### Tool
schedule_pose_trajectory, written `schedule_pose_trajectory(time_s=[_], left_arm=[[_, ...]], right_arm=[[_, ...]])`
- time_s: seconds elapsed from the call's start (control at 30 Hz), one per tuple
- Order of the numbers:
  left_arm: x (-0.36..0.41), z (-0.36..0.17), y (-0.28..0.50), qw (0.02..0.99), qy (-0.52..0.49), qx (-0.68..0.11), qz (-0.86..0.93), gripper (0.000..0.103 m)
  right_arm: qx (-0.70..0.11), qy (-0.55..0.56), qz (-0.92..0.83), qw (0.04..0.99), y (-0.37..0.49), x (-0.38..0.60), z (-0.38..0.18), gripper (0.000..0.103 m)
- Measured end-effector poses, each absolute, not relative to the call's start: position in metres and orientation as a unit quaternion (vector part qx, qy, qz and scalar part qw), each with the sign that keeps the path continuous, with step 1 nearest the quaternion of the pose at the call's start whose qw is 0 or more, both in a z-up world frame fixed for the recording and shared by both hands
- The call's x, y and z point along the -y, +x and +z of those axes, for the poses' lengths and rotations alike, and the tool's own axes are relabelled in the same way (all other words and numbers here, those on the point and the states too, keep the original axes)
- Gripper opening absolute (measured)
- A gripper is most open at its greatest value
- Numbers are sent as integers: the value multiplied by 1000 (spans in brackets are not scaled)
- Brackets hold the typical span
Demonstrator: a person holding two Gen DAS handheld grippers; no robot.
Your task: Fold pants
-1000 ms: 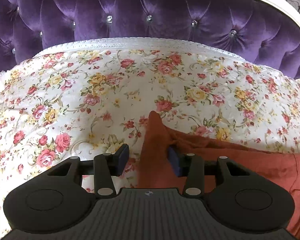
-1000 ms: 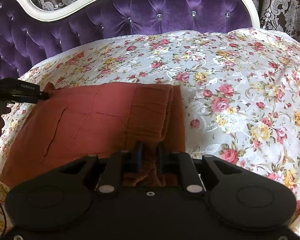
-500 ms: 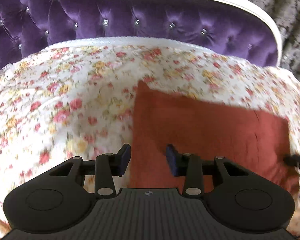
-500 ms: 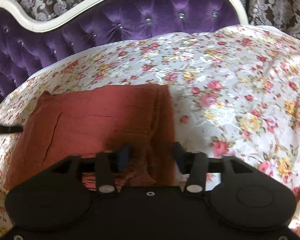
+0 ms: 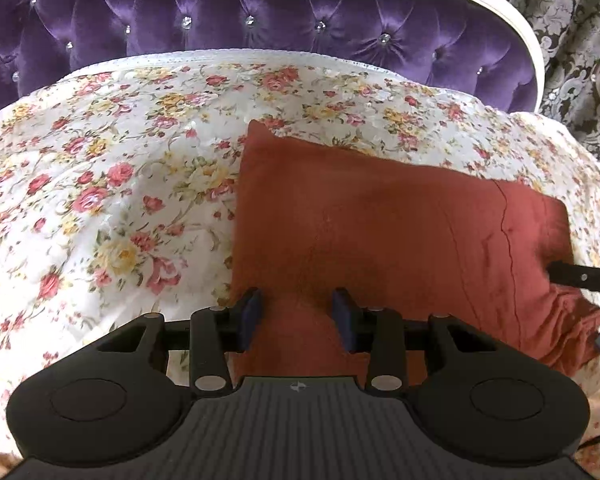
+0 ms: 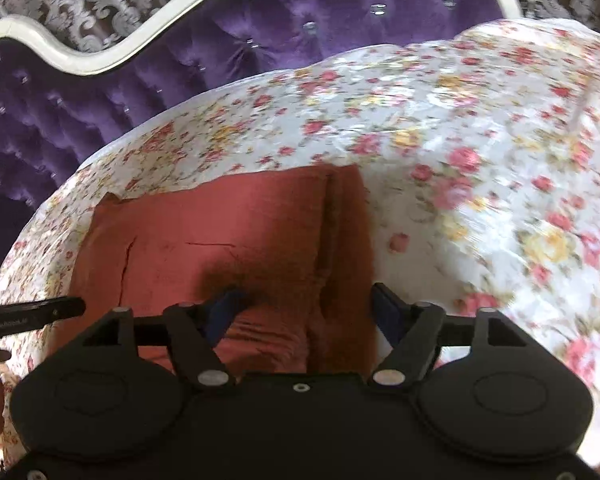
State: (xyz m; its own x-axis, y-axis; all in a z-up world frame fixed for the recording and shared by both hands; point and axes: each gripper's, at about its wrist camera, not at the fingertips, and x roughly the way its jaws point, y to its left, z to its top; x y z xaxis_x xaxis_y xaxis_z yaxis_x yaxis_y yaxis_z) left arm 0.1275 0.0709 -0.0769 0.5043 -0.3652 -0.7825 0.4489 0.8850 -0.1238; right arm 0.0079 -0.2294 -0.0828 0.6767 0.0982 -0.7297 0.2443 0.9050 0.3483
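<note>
While the rust-red pants lie folded into a flat rectangle on the floral bedspread, both grippers hover over their near edge. The left gripper stands spread, cloth between its blue pads but not pinched. The right gripper is opening wide above the stacked edges, nothing gripped. I judge the cloth soft, light and limp, likely to sag, so best taken at the corners or the thick folded edge. Behind rises a tufted purple velvet headboard.
</note>
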Motion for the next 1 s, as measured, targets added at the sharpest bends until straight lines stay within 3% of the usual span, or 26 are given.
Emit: schedule_pose_trajectory(time_s=[0.17,0.33,0.4,0.43,0.47,0.53,0.83,1.0], left_arm=[[-71,-78,139,861,31,-442,-252,39],[-74,-79,136,865,10,-434,-252,39],[-68,-79,128,873,23,-420,-249,31],[-65,-78,123,874,22,-413,-256,12],[-61,-78,119,876,23,-409,-253,3],[-54,-76,112,887,41,-391,-242,1],[-53,-27,112,934,79,-280,-210,0],[-63,-13,139,924,31,-317,-212,1]], right_arm=[[-405,198,-15,893,15,229,-83,72],[-401,178,-6,899,10,224,-76,49],[-396,137,-14,908,8,210,-69,43],[-391,120,-18,912,8,204,-65,38],[-384,102,-20,917,7,197,-60,36],[-372,80,-22,924,6,189,-51,29],[-314,60,-13,947,25,185,-15,22],[-317,60,-12,946,45,198,-10,20]])
